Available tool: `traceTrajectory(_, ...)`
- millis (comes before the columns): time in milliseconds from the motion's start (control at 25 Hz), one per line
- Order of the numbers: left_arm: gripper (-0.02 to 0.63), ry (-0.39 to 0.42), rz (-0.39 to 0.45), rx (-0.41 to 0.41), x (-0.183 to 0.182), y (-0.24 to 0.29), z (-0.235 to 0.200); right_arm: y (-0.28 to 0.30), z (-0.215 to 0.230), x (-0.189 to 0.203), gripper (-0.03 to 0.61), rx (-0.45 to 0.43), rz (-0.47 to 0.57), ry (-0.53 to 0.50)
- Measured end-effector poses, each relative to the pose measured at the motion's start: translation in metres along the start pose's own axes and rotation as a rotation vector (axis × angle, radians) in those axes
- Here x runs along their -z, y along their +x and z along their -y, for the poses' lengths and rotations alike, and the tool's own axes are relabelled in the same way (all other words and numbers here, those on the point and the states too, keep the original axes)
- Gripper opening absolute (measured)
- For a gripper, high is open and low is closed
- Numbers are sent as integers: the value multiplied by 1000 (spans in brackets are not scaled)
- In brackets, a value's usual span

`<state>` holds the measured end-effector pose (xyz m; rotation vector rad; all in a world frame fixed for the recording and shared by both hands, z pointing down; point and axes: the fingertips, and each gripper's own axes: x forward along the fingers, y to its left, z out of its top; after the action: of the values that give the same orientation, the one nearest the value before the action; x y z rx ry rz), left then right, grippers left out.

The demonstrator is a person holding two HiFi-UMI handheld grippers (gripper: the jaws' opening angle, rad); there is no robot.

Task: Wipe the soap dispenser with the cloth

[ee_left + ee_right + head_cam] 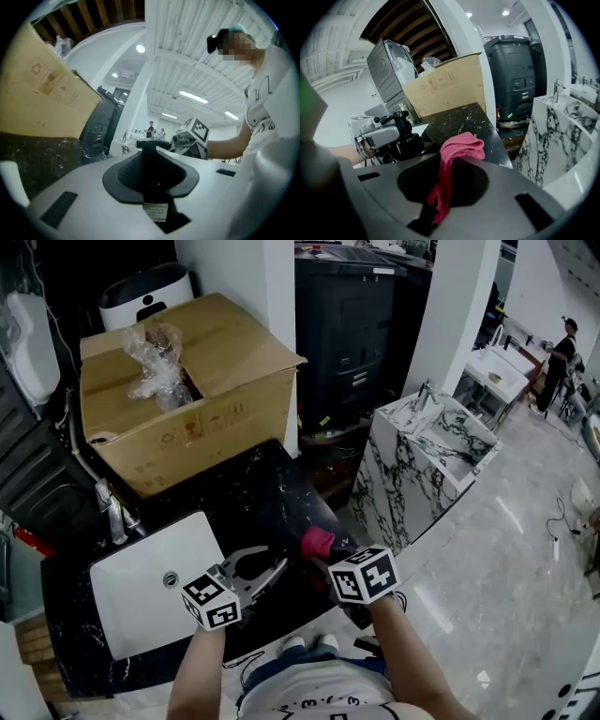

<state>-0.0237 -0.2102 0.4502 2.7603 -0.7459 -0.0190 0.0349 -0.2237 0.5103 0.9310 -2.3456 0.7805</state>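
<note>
A black soap dispenser (152, 164) with a pump head stands upright between the jaws of my left gripper (152, 161), which is shut on its body. In the head view that gripper (274, 570) is over the black counter, just right of the sink. My right gripper (319, 555) is close to its right, shut on a pink-red cloth (317, 542). In the right gripper view the cloth (457, 157) hangs bunched from the jaws, and the dispenser (401, 133) shows a short way to its left, apart from it.
A white sink basin (141, 601) with a faucet (112, 514) is set in the black marble counter (253, 488). A large cardboard box (202, 399) stands at the counter's back. A white marble unit (417, 460) is to the right, and a person (562, 352) is far off.
</note>
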Motion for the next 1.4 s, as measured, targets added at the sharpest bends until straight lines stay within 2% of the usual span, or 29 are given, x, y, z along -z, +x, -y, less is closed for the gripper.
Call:
traceTrajectory(160,94,227,-123,18,3,29,8,-22,13,-11,52,49,97,29)
traceTrajectory(240,94,321,-172,80,5,40,10,-33,23,-15,52,87,142,47)
traceTrajectory(360,97,405,-263,219,7,47,11,-44,34,-13,52,115,162,67)
traceTrajectory(400,100,427,-294,246,6,46,9,-46,36,-11,52,119,162,73)
traceTrajectory(480,123,451,-330,250,3,41,-2,-50,40,-8,52,124,164,90)
traceTrajectory(560,179,443,-331,213,-1,36,-14,-51,41,-8,52,125,168,100)
traceTrajectory(720,222,381,-261,78,-7,21,-35,-51,40,-12,52,120,174,95)
traceTrajectory(840,216,289,-162,-50,-10,4,-46,-49,38,-15,52,113,182,95)
traceTrajectory(920,186,241,-117,-111,-9,-3,-45,-48,36,-17,52,104,188,99)
traceTrajectory(1120,208,223,-63,-247,-2,-9,-32,-40,31,-21,52,79,191,107)
traceTrajectory(1400,230,214,-66,-532,1,8,-28,-40,31,-27,52,80,214,127)
